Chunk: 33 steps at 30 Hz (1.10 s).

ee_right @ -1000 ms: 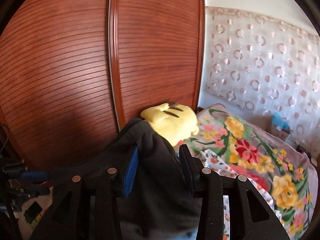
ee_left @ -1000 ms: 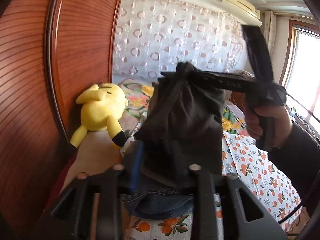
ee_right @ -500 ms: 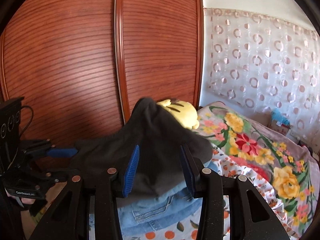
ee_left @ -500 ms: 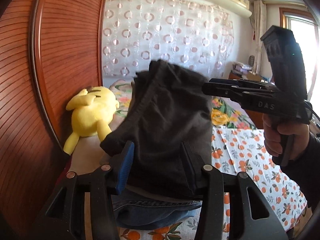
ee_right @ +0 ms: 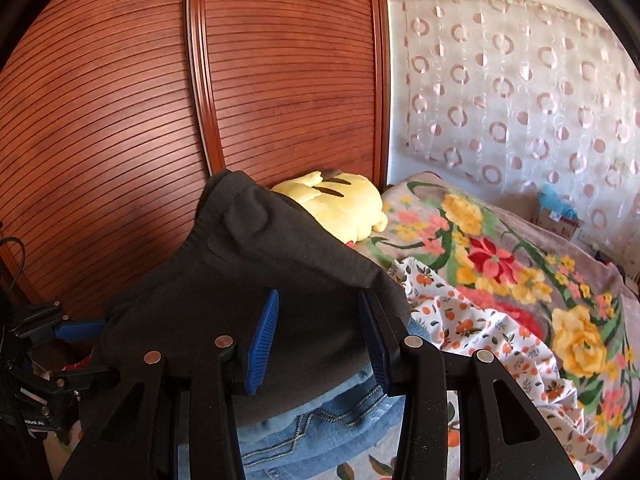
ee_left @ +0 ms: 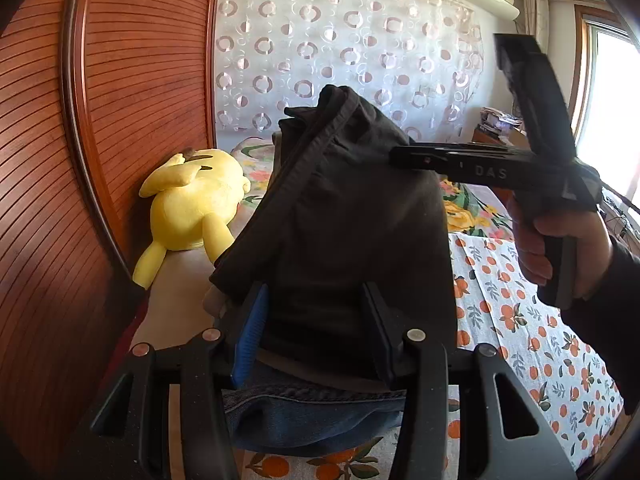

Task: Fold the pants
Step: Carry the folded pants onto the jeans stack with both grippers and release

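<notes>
the dark pants (ee_left: 352,216) sit bunched up in a mound on top of a folded pair of blue jeans (ee_left: 316,416), which lies on the bed's orange-print sheet (ee_left: 532,340). in the left wrist view the left tongs (ee_left: 316,320) straddle the near lower part of the dark cloth, the blue pad on one side and the dark pad on the other; a sliver of gap shows at the blue pad and the fabric does not look squeezed, so the grip reads as let go with cloth between the jaws. the right tongs (ee_left: 400,157) reach in from the right side of that view, held by a hand (ee_left: 560,248) in a dark sleeve, and their tip meets the upper right of the mound (whether it pinches a fold there is hidden by the cloth itself). in the right wrist view the right tongs (ee_right: 316,332) frame the dark pants (ee_right: 256,292) between blue pads, the fabric filling the gap, but i cannot tell if the pads press on it. a hemmed edge of the pants stands up as the peak of the mound. a yellow plush toy (ee_left: 192,204) lies near the wooden wardrobe door (ee_left: 120,120), just beyond the pants, and a flowered blanket (ee_right: 500,256) covers the far part of the bed in front of a ring-patterned curtain (ee_left: 340,52).
</notes>
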Available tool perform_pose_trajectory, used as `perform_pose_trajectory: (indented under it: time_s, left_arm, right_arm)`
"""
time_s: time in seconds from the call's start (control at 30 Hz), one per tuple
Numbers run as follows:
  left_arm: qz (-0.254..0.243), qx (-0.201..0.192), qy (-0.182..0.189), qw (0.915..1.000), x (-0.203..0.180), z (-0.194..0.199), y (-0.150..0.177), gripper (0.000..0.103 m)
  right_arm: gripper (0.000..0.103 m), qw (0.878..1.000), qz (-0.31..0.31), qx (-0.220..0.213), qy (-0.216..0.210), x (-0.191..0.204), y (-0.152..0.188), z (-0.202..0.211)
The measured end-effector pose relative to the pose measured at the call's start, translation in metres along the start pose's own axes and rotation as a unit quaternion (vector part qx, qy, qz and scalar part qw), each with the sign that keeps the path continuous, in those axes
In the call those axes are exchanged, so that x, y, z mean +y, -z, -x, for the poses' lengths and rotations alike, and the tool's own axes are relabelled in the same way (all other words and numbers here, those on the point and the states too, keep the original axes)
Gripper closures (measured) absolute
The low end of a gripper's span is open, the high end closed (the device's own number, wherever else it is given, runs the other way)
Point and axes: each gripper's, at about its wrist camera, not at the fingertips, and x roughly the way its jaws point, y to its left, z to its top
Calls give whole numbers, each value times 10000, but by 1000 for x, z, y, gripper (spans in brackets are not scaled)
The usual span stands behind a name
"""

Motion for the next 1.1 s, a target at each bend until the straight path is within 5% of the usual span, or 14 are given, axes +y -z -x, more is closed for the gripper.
perform_pose_trajectory:
  time_s: [0.3,0.37,0.5,0.67,1.1]
  left_arm:
    - [-17,6,-98,10000,1,7,-2,55]
    - [17,-6,-123,9999,3,11,-1,55]
    - [22,-40,-217,9998,8,18,0,55]
    - [87,-46,-301,9995,16,24,2,55]
    - [11,-178,-222,9996,4,33,-3,54]
  right_arm:
    - [60,9988,169,-406,-229,27,-9,23]
    - [70,9987,158,-413,-272,27,-17,14]
    - [83,10000,20,21,-6,20,-32,-24]
    - [83,9981,-315,521,38,3,-26,-60]
    - [83,9994,-276,-58,205,18,16,26]
